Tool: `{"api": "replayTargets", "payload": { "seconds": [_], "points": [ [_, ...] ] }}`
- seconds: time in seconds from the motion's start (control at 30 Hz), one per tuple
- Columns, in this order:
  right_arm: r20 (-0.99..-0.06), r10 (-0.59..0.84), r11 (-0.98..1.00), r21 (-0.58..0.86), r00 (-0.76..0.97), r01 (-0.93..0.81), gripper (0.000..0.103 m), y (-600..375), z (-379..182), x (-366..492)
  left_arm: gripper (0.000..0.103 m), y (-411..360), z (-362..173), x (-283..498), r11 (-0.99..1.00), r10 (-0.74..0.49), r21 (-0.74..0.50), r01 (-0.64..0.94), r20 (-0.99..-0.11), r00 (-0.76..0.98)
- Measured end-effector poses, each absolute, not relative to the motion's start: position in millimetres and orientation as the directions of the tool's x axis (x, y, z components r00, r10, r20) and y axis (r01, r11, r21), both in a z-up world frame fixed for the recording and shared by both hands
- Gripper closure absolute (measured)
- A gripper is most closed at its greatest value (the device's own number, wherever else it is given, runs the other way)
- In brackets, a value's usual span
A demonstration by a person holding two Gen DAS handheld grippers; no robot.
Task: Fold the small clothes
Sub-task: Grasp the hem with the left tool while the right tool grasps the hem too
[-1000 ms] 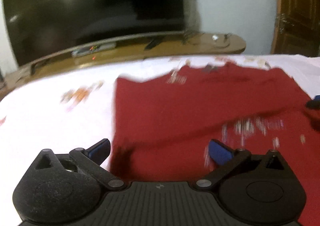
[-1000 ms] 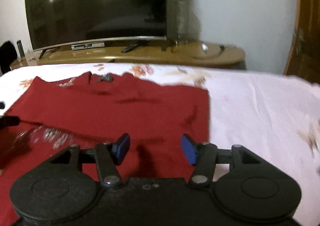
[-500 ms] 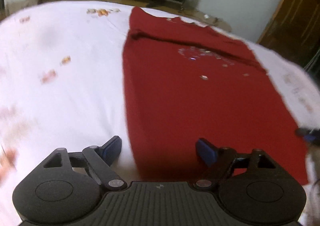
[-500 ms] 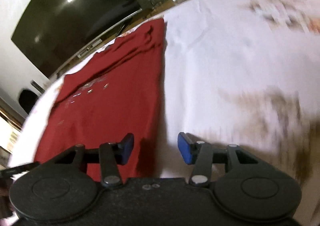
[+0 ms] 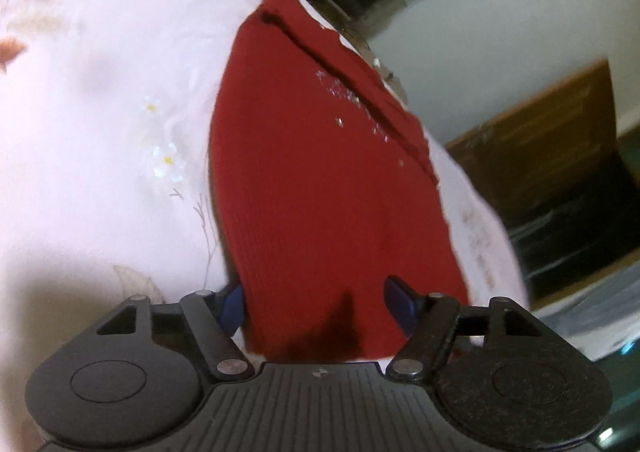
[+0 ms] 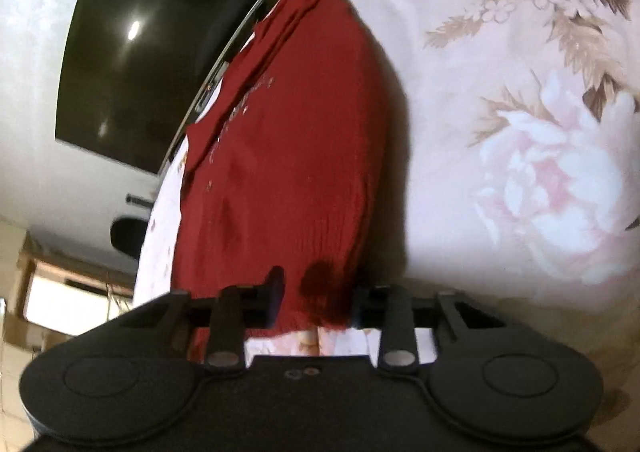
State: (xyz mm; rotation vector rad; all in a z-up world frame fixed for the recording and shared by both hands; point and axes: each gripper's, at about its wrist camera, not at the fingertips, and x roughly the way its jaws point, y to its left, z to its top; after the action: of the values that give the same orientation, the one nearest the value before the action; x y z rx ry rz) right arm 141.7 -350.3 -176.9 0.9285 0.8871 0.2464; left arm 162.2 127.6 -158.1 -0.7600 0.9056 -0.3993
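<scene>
Left tongs [image 5: 316, 306]: spread, straddling red knit top [image 5: 320, 172] hem corner.
Right tongs [image 6: 316, 298]: spread, over opposite hem corner.
Floral bedsheet [image 6: 520, 132]: bare beside both side edges.

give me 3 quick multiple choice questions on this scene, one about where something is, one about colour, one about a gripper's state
1. Where does the garment lie?
A. on the flowered sheet
B. on a wooden floor
C. over a chair back

2. What colour is the garment?
A. blue
B. dark red
C. grey

3. How is the left gripper set?
A. shut flat on nothing
B. out of view
C. open, fingers either side of the garment's near edge

Answers:
1. A, the white sheet shows on both sides of the cloth.
2. B, it is dark red in both wrist views.
3. C, the blue pads stand apart with red cloth between them; the right gripper looks the same.
</scene>
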Motion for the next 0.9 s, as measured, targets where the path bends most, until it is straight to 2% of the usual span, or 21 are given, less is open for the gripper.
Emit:
{"api": "replayTargets", "payload": {
  "seconds": [0.03, 0.07, 0.13, 0.23, 0.33, 0.4, 0.47, 0.57, 0.67, 0.7, 0.77, 0.9],
  "points": [
    [-0.545, 0.538, 0.582, 0.792, 0.643, 0.184, 0.088, -351.0, -179.0, 144.2, 0.052, 128.1, -160.8, 165.7, 0.672, -0.605, -0.741, -0.010, -0.556, 0.570],
    [-0.543, 0.530, 0.576, 0.794, 0.651, 0.193, 0.095, -351.5, -180.6, 146.9, 0.060, 128.4, -163.5, 168.3, 0.678, -0.598, -0.735, -0.017, -0.565, 0.568],
    [-0.547, 0.515, 0.586, 0.787, 0.660, 0.194, 0.097, -352.5, -180.9, 151.6, 0.099, 130.0, -169.6, 174.7, 0.704, -0.569, -0.709, -0.040, -0.598, 0.564],
    [-0.542, 0.480, 0.632, 0.759, 0.690, 0.157, 0.097, -350.0, -169.1, 152.4, 0.099, 138.8, -168.2, 168.9, 0.684, -0.565, -0.728, -0.048, -0.570, 0.597],
    [-0.503, 0.463, 0.662, 0.744, 0.730, 0.093, 0.098, -351.4, -145.1, 143.2, 0.100, 147.3, -151.2, 153.9, 0.640, -0.575, -0.768, 0.001, -0.478, 0.663],
    [-0.483, 0.450, 0.689, 0.723, 0.751, 0.052, 0.098, -353.4, -129.1, 136.5, 0.100, 152.2, -146.1, 143.9, 0.634, -0.572, -0.773, 0.023, -0.448, 0.687],
    [-0.470, 0.440, 0.698, 0.715, 0.765, 0.039, 0.098, -357.2, -123.2, 128.9, 0.100, 155.0, -152.9, 141.9, 0.635, -0.565, -0.772, 0.004, -0.461, 0.685],
    [-0.509, 0.422, 0.719, 0.692, 0.750, 0.065, 0.098, -356.7, -139.3, 130.1, 0.100, 152.2, -182.2, 144.7, 0.683, -0.533, -0.728, -0.054, -0.548, 0.645],
    [-0.614, 0.400, 0.732, 0.661, 0.680, 0.166, 0.098, -357.2, -180.6, 140.2, 0.100, 152.0, -194.0, 143.7, 0.655, -0.529, -0.752, -0.073, -0.525, 0.666],
    [-0.581, 0.411, 0.700, 0.694, 0.703, 0.165, 0.098, -359.8, -184.1, 138.8, 0.100, 149.7, -191.6, 144.3, 0.661, -0.524, -0.746, -0.073, -0.530, 0.667],
    [-0.583, 0.397, 0.714, 0.682, 0.709, 0.162, 0.098, -356.9, -178.9, 140.7, 0.100, 146.8, -190.1, 144.1, 0.671, -0.523, -0.738, -0.065, -0.534, 0.664],
    [-0.579, 0.383, 0.749, 0.651, 0.720, 0.125, 0.098, -350.1, -164.2, 147.6, 0.100, 149.3, -182.4, 146.0, 0.634, -0.533, -0.771, -0.056, -0.488, 0.691]
  ]
}}
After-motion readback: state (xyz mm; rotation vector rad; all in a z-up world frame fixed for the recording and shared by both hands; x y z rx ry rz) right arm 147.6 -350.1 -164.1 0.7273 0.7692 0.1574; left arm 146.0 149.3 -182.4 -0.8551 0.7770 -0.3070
